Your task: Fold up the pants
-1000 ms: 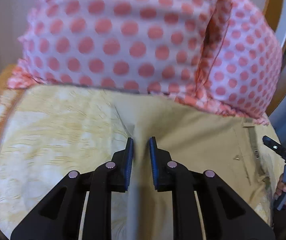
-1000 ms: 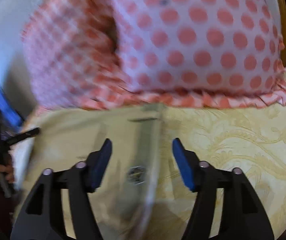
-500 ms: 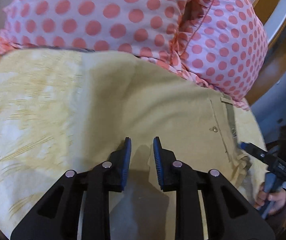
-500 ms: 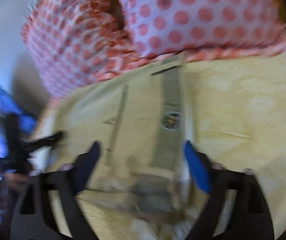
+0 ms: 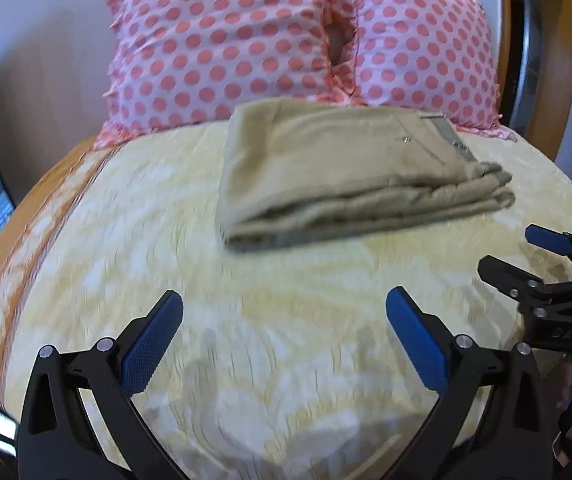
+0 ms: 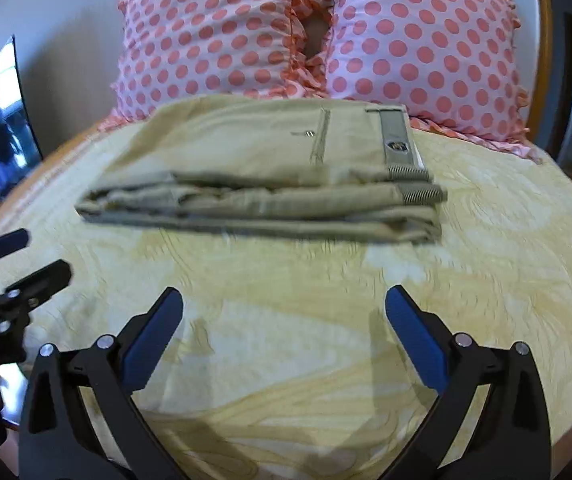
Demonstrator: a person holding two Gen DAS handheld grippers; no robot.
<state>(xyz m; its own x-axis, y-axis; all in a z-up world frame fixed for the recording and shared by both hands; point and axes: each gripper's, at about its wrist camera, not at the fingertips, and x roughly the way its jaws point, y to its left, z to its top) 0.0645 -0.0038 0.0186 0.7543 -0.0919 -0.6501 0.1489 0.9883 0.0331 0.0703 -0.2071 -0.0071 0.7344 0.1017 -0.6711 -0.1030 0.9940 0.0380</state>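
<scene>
The khaki pants (image 5: 338, 168) lie folded in a flat stack on the yellow bedspread (image 5: 245, 312), just in front of the pillows. They also show in the right wrist view (image 6: 261, 176), waistband to the right. My left gripper (image 5: 283, 320) is open and empty, held back from the stack over the bedspread. My right gripper (image 6: 283, 316) is open and empty too, also back from the stack. The right gripper shows at the right edge of the left wrist view (image 5: 526, 258); the left one shows at the left edge of the right wrist view (image 6: 21, 258).
Two pink pillows with red dots (image 5: 286, 36) lean against the wall behind the pants (image 6: 318, 36). A wooden bed frame (image 5: 566, 60) rises at the right. The bedspread's orange border (image 5: 13, 264) marks the left bed edge.
The left gripper has let go of the pants fabric and opened wide. Both grippers have pulled back from the pants, which now lie as a folded stack.
</scene>
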